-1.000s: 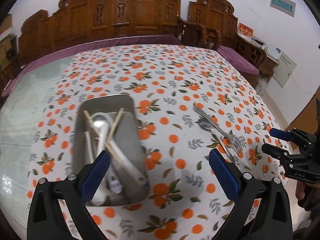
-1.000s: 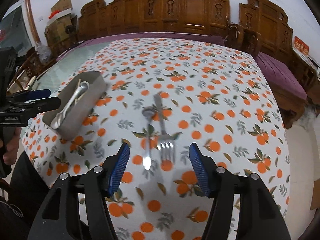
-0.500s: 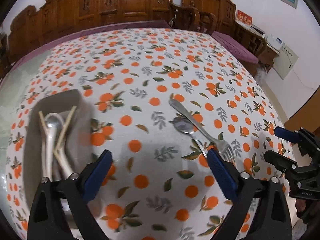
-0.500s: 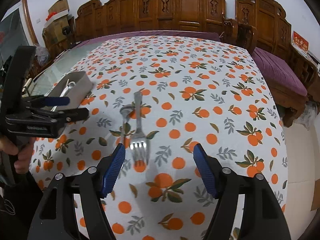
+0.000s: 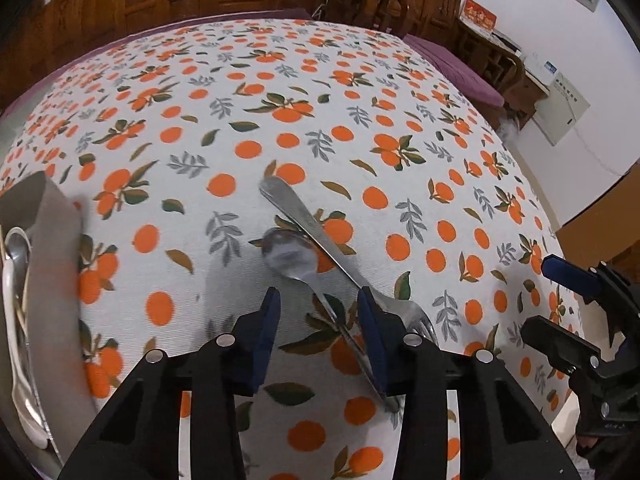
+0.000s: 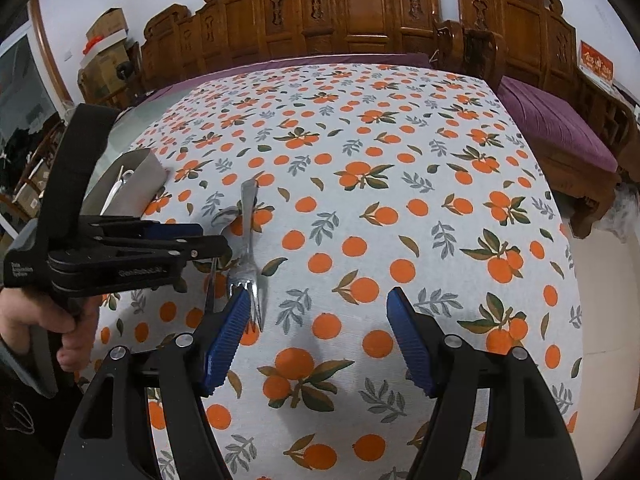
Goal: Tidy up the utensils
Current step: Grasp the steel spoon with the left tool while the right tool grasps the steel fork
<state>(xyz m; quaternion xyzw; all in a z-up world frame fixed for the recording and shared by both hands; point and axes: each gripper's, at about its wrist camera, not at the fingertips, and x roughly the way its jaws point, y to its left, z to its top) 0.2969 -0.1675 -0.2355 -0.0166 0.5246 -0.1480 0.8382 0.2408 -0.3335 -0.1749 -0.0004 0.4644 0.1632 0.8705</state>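
Your left gripper (image 5: pixel 318 312) has just been narrowing around the spoon (image 5: pixel 292 256) handle at lower centre, pads not yet pressing it, because the fork (image 5: pixel 304 220) lies across it. Your right gripper (image 6: pixel 316 320) waits wide and empty. The metal tray (image 5: pixel 44 248) sits at left edge.

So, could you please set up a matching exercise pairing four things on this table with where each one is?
Things:
1. spoon
2. fork
3. tray
4. right gripper

Places:
A. handle lies across the spoon
B. at the table's left edge, utensils inside
C. handle between the left gripper's jaws
D. open over bare cloth, beside the fork's tines

Pairs: 1-C, 2-A, 3-B, 4-D
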